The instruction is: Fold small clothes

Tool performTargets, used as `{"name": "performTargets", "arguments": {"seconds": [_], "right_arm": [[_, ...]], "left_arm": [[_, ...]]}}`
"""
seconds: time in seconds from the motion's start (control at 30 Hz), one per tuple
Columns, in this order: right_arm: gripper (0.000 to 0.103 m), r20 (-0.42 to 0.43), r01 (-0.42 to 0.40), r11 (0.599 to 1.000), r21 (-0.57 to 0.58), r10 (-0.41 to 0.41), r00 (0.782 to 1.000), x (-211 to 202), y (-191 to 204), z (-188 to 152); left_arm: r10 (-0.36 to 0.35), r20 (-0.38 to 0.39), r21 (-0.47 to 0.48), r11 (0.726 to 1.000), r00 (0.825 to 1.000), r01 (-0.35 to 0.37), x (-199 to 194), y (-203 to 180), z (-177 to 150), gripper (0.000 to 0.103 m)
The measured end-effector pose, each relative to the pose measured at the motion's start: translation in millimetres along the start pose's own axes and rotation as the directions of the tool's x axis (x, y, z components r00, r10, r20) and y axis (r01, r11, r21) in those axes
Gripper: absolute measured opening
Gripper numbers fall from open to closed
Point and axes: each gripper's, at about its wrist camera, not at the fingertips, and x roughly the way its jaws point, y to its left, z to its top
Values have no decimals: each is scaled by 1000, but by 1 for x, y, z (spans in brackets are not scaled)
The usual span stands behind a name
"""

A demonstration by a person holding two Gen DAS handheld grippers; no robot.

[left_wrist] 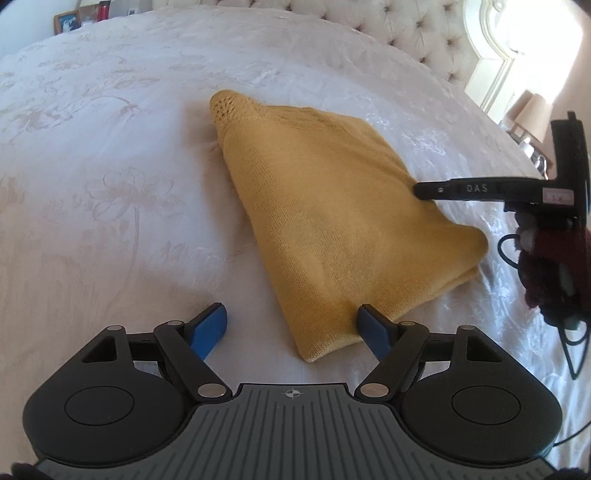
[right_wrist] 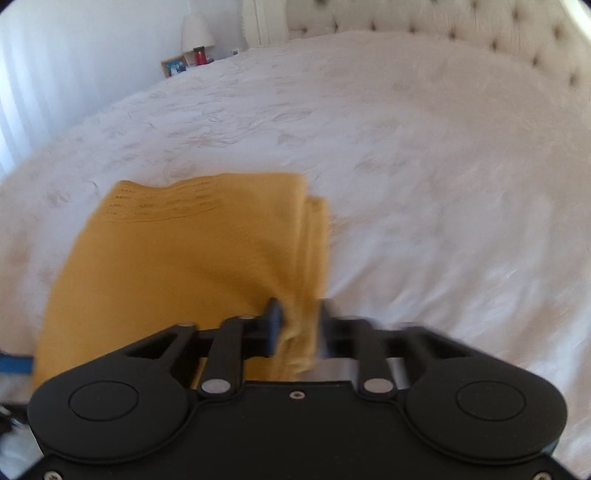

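Note:
A folded yellow knit garment lies on the white bedspread. My left gripper is open, its blue fingers either side of the garment's near corner, holding nothing. My right gripper is shut on the garment's edge, with cloth bunched between its pads; the garment spreads to the left in the blurred right wrist view. The right gripper also shows in the left wrist view, at the garment's right edge.
A tufted cream headboard runs along the far side of the bed. A nightstand with a lamp, a red item and a picture frame stands beyond the bed's far corner. A second lamp stands at the right.

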Motion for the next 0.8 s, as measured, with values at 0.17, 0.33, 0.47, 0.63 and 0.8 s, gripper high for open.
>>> {"name": "performTargets", "arguments": {"seconds": [0.17, 0.33, 0.47, 0.63, 0.8], "right_arm": [[74, 75, -145, 978, 152, 135, 988, -11, -30, 6], [79, 63, -244, 916, 319, 236, 970, 17, -54, 14], [80, 44, -299, 860, 413, 309, 950, 47, -66, 9], [80, 67, -380, 812, 443, 392, 917, 64, -65, 9], [80, 75, -431, 788, 440, 446, 892, 78, -57, 17]], "left_arm": [[-109, 42, -162, 980, 993, 115, -8, 15, 4, 85], [-190, 45, -225, 955, 981, 195, 6, 15, 8, 86], [-236, 45, -250, 938, 971, 240, 22, 14, 13, 86], [-283, 62, -291, 912, 957, 289, 40, 17, 22, 86], [-320, 73, -284, 901, 944, 328, 57, 12, 34, 86]]}}
